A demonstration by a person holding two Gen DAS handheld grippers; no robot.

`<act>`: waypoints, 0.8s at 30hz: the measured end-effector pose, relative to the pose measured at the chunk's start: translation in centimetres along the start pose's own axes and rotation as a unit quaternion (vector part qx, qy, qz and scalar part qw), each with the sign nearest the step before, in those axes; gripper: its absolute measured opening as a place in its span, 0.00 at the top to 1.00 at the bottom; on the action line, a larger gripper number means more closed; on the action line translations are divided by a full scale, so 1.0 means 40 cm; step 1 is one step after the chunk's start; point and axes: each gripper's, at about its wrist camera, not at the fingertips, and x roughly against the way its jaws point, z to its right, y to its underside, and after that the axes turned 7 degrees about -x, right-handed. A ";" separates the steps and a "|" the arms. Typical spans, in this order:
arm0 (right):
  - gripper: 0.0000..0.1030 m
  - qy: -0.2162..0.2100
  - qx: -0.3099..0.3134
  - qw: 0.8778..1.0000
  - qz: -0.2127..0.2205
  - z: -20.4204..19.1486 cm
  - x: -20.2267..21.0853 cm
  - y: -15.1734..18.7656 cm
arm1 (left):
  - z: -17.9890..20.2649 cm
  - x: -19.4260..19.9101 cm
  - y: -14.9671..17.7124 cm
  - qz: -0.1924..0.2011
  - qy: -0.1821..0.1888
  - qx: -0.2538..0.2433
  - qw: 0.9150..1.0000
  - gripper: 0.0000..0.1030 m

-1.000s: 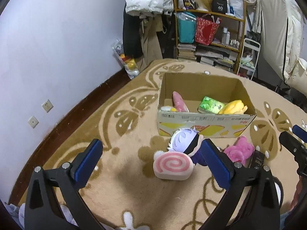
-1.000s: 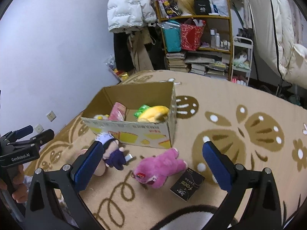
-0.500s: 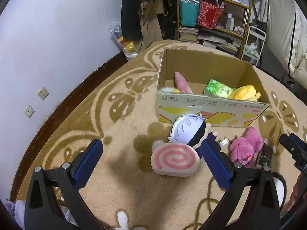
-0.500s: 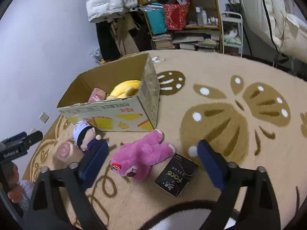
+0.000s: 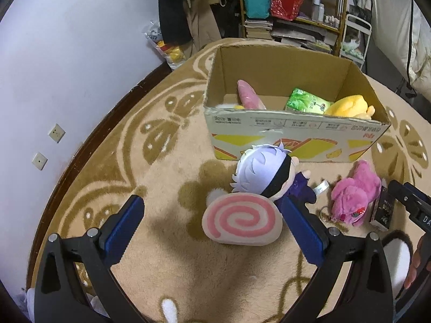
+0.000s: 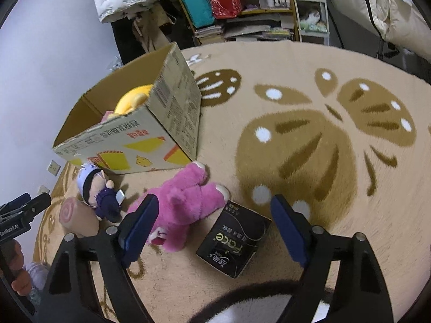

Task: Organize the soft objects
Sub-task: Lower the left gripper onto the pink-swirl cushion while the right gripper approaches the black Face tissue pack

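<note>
A cardboard box (image 5: 296, 130) on the rug holds a yellow plush (image 5: 348, 105), a green pack (image 5: 307, 102) and a pink toy (image 5: 249, 97). In front of it lie a pink swirl roll cushion (image 5: 242, 219), a white-haired doll (image 5: 265, 173) and a pink bear (image 5: 353, 192). My left gripper (image 5: 211, 224) is open just above the swirl cushion. My right gripper (image 6: 214, 226) is open, low over the pink bear (image 6: 186, 202) and a black "face" pack (image 6: 234, 241). The box (image 6: 140, 137), the doll (image 6: 95, 188) and the cushion (image 6: 74, 214) show in the right wrist view too.
A patterned beige rug (image 6: 309, 140) covers the floor. A shelf unit (image 5: 293, 8) with bags and books, hanging coats (image 5: 188, 8) and a white trolley (image 5: 355, 37) stand behind the box. The lilac wall (image 5: 67, 53) runs along the left.
Both grippers have moved down and forward toward the toys. The left one has closed in on the swirl cushion, the right one on the pink bear and black pack.
</note>
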 end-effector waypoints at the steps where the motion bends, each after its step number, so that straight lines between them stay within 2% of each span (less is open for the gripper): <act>1: 0.14 0.001 -0.001 1.000 -0.003 0.002 -0.005 0.002 | 0.003 -0.003 0.000 -0.002 0.002 -0.001 1.000 0.02; 24: 0.14 0.030 -0.020 0.997 -0.064 0.032 -0.078 0.028 | 0.049 -0.087 0.015 -0.057 0.010 -0.028 0.998 0.02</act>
